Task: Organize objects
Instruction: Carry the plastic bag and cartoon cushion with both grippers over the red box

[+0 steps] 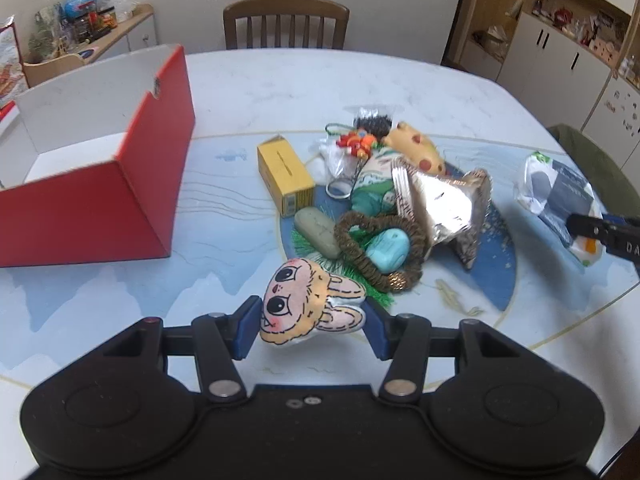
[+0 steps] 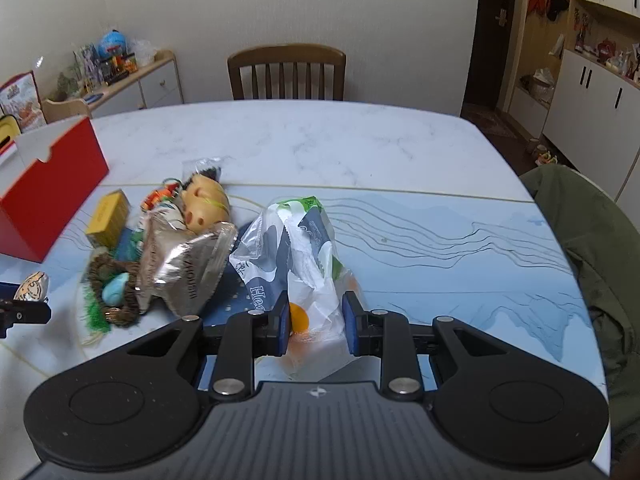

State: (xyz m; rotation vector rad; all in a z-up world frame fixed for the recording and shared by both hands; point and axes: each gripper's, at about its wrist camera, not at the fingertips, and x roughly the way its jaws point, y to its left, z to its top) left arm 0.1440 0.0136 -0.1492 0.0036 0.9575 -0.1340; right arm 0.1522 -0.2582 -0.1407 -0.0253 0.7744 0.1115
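My left gripper is shut on a flat bunny-face plush, held just above the table in front of the pile. The pile holds a yellow carton, a grey-green soap bar, a brown scrunchie ringing a blue soap, a silver foil bag and a spotted doll. An open red box stands to the left. My right gripper is shut on a printed plastic bag, right of the pile; the bag also shows in the left wrist view.
A wooden chair stands at the table's far side. A green jacket hangs over a seat at the right edge. A beaded keychain and a packet of black beads lie behind the pile. A cluttered sideboard lines the left wall.
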